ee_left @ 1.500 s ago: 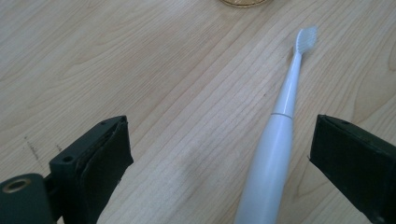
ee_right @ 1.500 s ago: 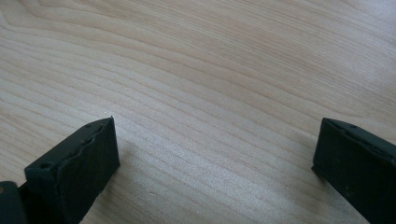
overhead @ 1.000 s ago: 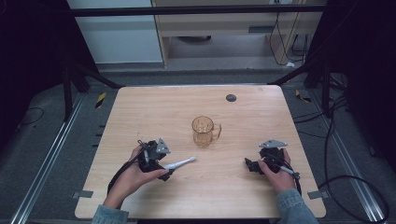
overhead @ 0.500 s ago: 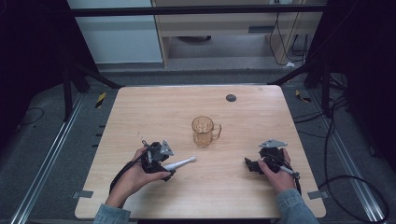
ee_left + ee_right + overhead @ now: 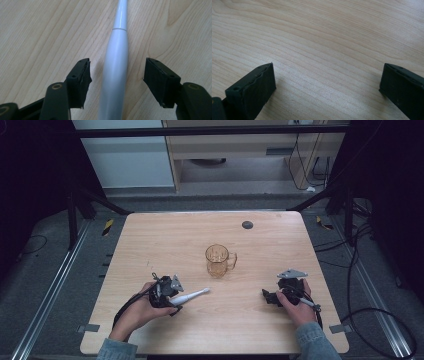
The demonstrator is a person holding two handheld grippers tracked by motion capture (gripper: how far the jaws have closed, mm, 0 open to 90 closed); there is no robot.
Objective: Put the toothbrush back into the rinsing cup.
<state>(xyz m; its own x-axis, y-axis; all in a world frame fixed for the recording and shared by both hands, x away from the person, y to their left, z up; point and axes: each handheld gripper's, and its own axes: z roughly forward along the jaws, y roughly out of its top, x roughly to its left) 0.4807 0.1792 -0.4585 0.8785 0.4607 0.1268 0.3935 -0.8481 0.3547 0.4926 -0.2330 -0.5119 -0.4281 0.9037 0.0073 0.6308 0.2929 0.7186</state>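
Pale wood grain runs across the square table (image 5: 165, 235), which is ringed by dark floor, metal rails and trailing cables, with a small dark disc (image 5: 247, 224) set near its far edge. At the near left, the left gripper (image 5: 116, 75) is held low over the table with its jaws spread wide, and a white toothbrush handle (image 5: 115, 67) is seen lying flat between them, touching neither pad; clear wood is visible on both sides of the handle, a little more toward the right-hand pad. From above, the toothbrush (image 5: 190, 295) is seen to stretch away from those fingers toward an amber glass mug (image 5: 218, 260), which stands upright beyond its far tip, apart from it. The step in hand is judged to be the closing of the left jaws on the handle. For that to be done well, the handle should be centred between the pads first, since an uneven close would likely roll or skid so smooth and rounded a body; the thick part near the pads should be taken rather than the slim neck farther out, and the pads should be kept low enough to meet the widest line of the handle. At the near right, the right gripper (image 5: 327, 82) is held with its jaws released and wide, nothing but bare wood between them
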